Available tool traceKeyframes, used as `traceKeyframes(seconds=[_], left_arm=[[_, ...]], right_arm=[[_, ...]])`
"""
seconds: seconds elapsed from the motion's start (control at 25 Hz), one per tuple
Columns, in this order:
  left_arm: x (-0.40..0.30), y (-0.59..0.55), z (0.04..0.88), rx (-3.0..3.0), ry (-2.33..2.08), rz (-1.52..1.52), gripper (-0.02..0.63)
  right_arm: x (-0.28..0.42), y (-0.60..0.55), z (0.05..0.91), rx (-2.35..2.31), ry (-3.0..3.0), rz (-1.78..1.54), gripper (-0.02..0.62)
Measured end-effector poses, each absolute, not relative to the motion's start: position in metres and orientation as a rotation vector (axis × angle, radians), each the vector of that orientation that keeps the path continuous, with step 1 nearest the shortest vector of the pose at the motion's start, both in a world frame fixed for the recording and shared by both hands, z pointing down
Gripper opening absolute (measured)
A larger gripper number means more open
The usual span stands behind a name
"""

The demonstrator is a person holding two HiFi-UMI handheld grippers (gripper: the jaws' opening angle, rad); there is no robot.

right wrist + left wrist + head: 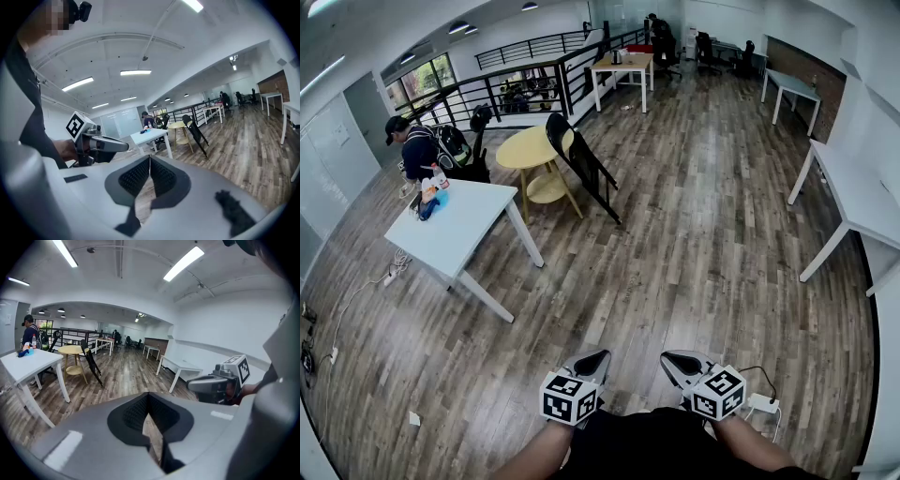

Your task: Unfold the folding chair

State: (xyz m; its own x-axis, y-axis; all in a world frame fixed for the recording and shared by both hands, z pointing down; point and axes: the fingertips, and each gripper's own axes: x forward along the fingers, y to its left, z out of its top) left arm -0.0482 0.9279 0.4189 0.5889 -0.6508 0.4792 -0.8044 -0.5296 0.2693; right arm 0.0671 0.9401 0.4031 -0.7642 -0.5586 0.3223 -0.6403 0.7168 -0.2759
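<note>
Folding chair (pixel 584 167), propped against yellow table (pixel 525 150) (folded)

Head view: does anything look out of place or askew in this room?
Mainly the black folding chair: it is folded and leans tilted against the round yellow table rather than standing. A white power strip lies loose on the floor by the right gripper.

Grey left hand-held gripper (pixel 592 364) and right hand-held gripper (pixel 682 364) carry white cubes (pixel 570 397) with black square markers.
</note>
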Motion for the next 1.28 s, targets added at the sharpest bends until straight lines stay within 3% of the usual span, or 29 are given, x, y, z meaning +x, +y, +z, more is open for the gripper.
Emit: traceKeyframes(seconds=[0.44,1.28], left_arm=[[-0.048,0.902,0.427,2.18,-1.111,0.254,0.008],[-0.081,0.842,0.442,2.151,-1.233,0.305,0.008]], right_arm=[[0.084,0.915,0.414,1.0,-2.699,0.616,0.006],[0.084,0.861,0.442,1.007,-2.658,0.714,0.006]])
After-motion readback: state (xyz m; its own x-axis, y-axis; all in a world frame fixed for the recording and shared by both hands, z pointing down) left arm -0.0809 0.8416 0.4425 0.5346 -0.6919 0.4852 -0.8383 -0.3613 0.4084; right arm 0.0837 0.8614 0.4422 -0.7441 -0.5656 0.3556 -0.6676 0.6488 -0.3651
